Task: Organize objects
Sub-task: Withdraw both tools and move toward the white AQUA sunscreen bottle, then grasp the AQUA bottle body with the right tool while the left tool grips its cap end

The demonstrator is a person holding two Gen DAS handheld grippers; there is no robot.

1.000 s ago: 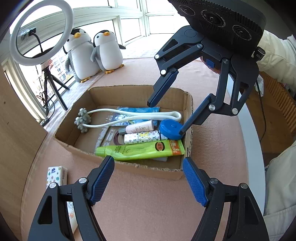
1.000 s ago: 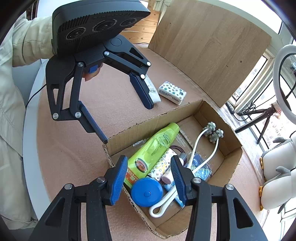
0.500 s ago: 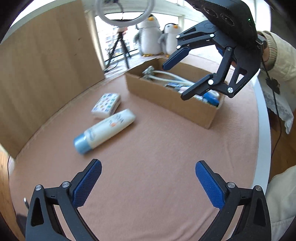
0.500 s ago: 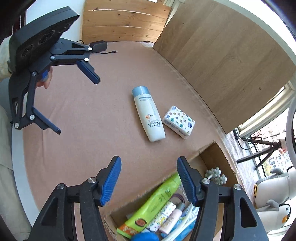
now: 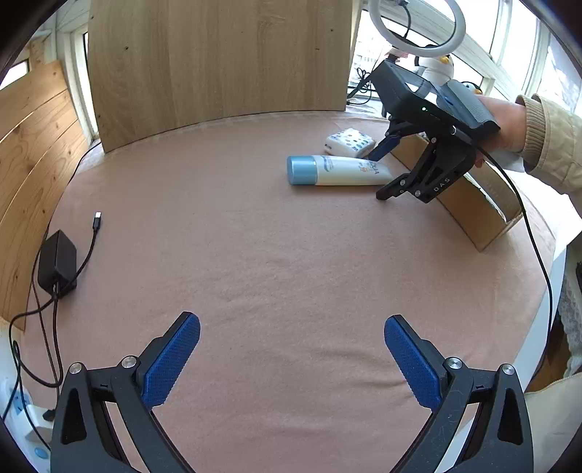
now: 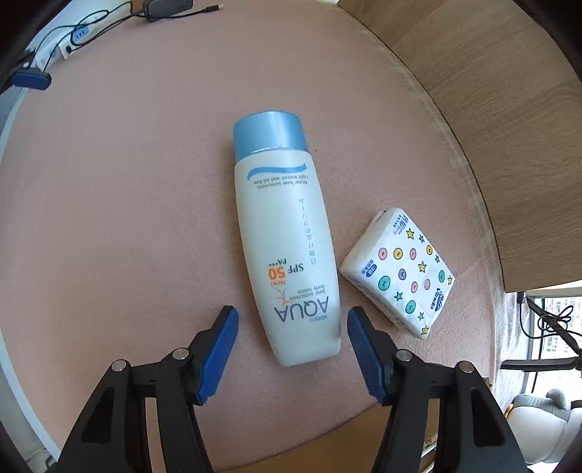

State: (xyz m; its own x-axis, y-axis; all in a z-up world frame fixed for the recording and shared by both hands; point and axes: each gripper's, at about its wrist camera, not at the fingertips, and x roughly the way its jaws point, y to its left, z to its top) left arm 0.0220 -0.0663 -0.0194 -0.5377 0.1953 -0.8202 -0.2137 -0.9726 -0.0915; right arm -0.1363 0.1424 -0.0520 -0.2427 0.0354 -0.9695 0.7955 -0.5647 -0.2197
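A white sunscreen bottle (image 6: 287, 251) with a blue cap lies flat on the pink cloth; the left wrist view shows the bottle (image 5: 338, 170) at the far side. Right of it rests a star-patterned tissue pack (image 6: 400, 271), also visible as the tissue pack (image 5: 350, 141). My right gripper (image 6: 293, 324) is open, its pads straddling the bottle's bottom end without touching. In the left wrist view the right gripper (image 5: 382, 174) hangs low over the bottle beside the cardboard box (image 5: 469, 207). My left gripper (image 5: 292, 331) stands open over bare cloth, holding nothing.
A wooden panel (image 5: 218, 58) stands behind the table. A black power adapter (image 5: 56, 262) with cable and USB plug lies at the left edge. A ring light (image 5: 418, 25) stands by the window. A person's hand and beige sleeve (image 5: 545, 145) hold the right gripper.
My right gripper left the box and came down around the sunscreen bottle's bottom end. My left gripper swung away from the box to face the table's middle.
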